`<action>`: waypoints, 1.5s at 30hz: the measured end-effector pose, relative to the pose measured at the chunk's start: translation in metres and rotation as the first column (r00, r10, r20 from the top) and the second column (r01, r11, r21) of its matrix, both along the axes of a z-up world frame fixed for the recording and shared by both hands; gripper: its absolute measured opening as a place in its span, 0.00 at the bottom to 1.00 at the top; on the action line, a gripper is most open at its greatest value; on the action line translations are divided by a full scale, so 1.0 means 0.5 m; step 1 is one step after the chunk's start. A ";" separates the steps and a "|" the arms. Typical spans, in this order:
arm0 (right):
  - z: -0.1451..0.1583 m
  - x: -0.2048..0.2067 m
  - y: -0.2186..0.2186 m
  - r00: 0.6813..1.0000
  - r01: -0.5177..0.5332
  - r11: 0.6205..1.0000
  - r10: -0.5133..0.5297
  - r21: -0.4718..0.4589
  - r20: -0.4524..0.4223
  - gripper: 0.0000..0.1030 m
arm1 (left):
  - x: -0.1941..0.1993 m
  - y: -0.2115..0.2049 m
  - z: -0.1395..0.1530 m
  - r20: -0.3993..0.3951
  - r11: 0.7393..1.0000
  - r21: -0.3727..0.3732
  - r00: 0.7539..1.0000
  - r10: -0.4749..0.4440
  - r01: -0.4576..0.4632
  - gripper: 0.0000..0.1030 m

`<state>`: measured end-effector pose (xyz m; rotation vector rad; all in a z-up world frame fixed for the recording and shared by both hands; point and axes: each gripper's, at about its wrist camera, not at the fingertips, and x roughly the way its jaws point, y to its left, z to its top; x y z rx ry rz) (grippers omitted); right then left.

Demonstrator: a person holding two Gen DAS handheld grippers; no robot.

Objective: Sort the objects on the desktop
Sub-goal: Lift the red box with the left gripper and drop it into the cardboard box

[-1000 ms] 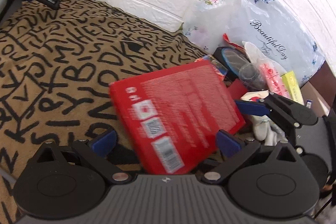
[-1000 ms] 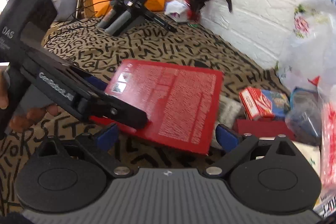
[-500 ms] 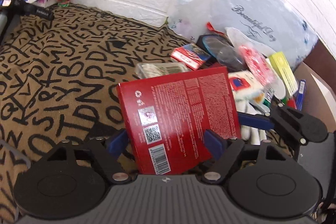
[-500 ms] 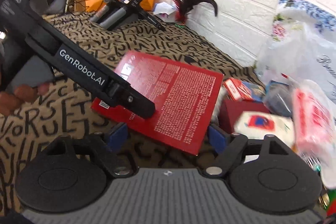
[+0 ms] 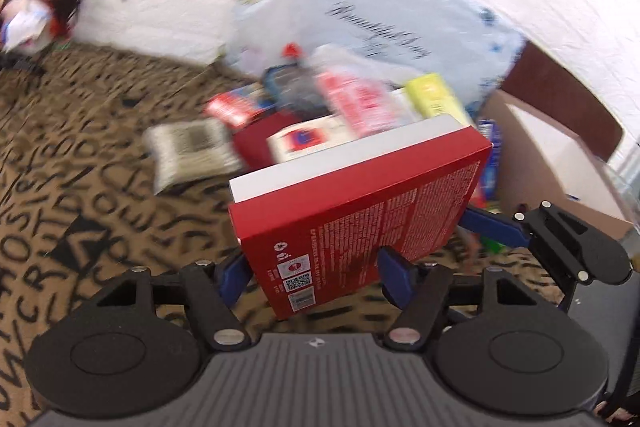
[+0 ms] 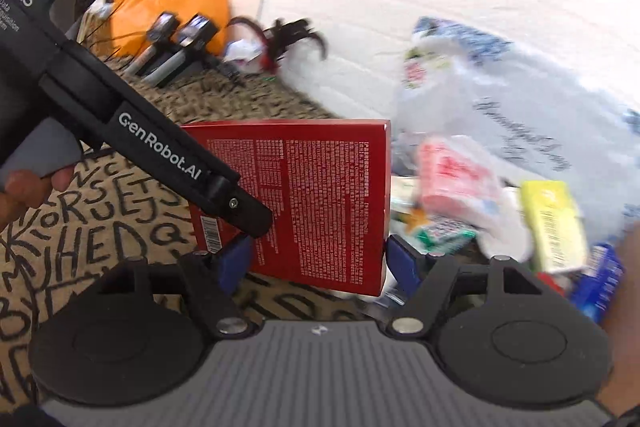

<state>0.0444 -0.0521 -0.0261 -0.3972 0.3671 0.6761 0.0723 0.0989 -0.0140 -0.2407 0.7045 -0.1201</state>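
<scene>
A flat red box (image 5: 360, 203) with white sides hangs tilted above the letter-print cloth (image 5: 60, 155). Its near corner sits between the blue pads of my left gripper (image 5: 316, 271), whose jaws are closing and press on it. The right gripper's blue finger (image 5: 492, 227) meets the box's right edge. In the right wrist view the red box (image 6: 320, 195) stands between the pads of my right gripper (image 6: 318, 263), whose jaws are also closing on it. The left gripper (image 6: 248, 215) reaches onto the box from the left, held by a hand (image 6: 24, 187).
Behind the box is a pile of small packets, with a yellow carton (image 5: 434, 97) and a floral plastic bag (image 5: 380, 15) against the white wall. A cardboard box (image 5: 552, 155) stands to the right. A grey packet (image 5: 188, 151) lies left. An orange bag (image 6: 168, 15) sits far back.
The red box lay flat on the cloth with both jaws wide. Both pairs of jaws have narrowed onto it, and it has risen, tilted and travelled right toward the pile.
</scene>
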 end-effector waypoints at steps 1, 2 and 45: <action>0.007 -0.005 -0.016 1.000 0.021 1.000 -0.021 0.006 0.016 0.70 | -0.001 -0.021 0.012 0.017 1.000 0.010 1.000 -0.014 0.014 0.67; 0.015 -0.010 -0.031 0.999 0.040 0.999 -0.041 0.015 0.032 0.70 | 0.000 -0.042 0.024 0.034 0.999 0.018 0.999 -0.029 0.029 0.67; 0.076 0.300 -0.753 0.736 0.677 0.733 -0.673 0.066 -0.067 0.70 | 0.474 -0.799 0.036 0.043 0.869 -0.070 0.872 -0.488 0.490 0.66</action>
